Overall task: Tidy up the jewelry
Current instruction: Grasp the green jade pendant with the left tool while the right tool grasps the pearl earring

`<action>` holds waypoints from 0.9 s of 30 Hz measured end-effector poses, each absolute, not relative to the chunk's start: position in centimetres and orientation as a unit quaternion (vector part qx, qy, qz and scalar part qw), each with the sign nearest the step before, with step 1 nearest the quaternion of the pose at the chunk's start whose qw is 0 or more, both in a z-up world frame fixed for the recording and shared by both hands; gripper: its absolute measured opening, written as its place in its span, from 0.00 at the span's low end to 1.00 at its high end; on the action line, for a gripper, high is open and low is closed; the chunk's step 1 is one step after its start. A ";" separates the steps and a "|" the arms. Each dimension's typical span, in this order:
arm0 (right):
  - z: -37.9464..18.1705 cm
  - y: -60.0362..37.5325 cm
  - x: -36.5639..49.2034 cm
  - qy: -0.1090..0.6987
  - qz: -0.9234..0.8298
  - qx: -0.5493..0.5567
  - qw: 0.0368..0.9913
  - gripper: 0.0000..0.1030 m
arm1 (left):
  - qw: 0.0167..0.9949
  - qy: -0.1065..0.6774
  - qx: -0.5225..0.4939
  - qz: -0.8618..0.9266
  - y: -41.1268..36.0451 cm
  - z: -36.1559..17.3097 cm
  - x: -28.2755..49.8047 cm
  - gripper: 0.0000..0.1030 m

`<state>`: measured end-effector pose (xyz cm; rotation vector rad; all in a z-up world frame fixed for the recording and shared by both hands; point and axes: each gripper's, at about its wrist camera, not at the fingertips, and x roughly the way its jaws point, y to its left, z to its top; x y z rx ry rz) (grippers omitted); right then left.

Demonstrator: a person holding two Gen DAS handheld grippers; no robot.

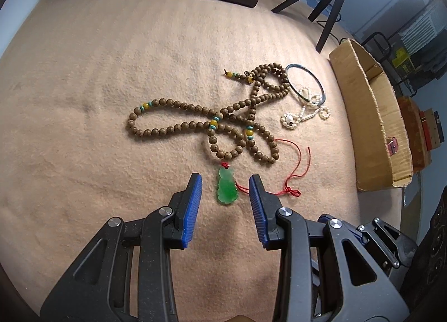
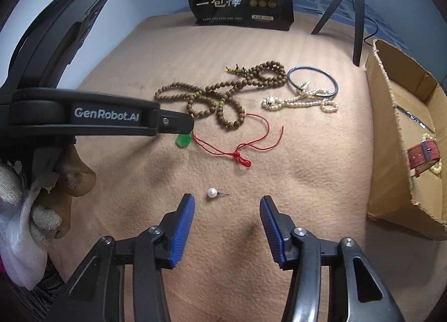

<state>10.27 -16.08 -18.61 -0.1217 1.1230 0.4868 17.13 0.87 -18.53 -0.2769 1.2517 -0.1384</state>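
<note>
**Jade pendant bracketed for pickup**

Left tool (image 1: pixel 225 179), released, straddles the jade pendant (image 1: pixel 226 188) near the middle of the blanket-covered surface (image 1: pixel 83 104), just below the wooden bead strand (image 1: pixel 223 115). Likely stiff, smooth, chip-prone: grip its flat sides. Right tool (image 2: pixel 226 200), released, fronts a light pearl stud (image 2: pixel 213 192).

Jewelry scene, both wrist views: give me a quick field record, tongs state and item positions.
left tongs: open, straddling the jade pendant, not closed on it
right tongs: open, pearl stud earring lies just beyond the tips
wooden bead necklace: looped on the blanket
red cord: tied to pendant, loose on blanket
bangle: overlaps pearl bracelet
cardboard box: at right, holds a red watch strap
</note>
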 end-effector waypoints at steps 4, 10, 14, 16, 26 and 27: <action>-18.8 -15.9 10.4 0.528 0.231 -0.059 0.815 0.46 | 0.799 0.586 -0.123 -0.064 0.6 -19.0 17.5 0.34; -19.2 -15.6 10.5 0.531 0.236 -0.064 0.811 0.42 | 0.799 0.588 -0.113 -0.062 0.2 -19.6 17.8 0.34; -19.4 -15.1 10.5 0.531 0.237 -0.071 0.811 0.41 | 0.801 0.587 -0.101 -0.060 -0.1 -19.7 17.8 0.30; -19.4 -14.8 10.6 0.530 0.237 -0.074 0.811 0.40 | 0.801 0.587 -0.099 -0.059 -0.2 -19.8 17.9 0.26; -20.0 -13.9 11.0 0.527 0.230 -0.101 0.812 0.26 | 0.803 0.586 -0.090 -0.053 -0.1 -19.8 18.0 0.13; -20.0 -14.0 11.0 0.526 0.230 -0.103 0.812 0.20 | 0.803 0.586 -0.091 -0.053 0.0 -19.8 18.0 0.13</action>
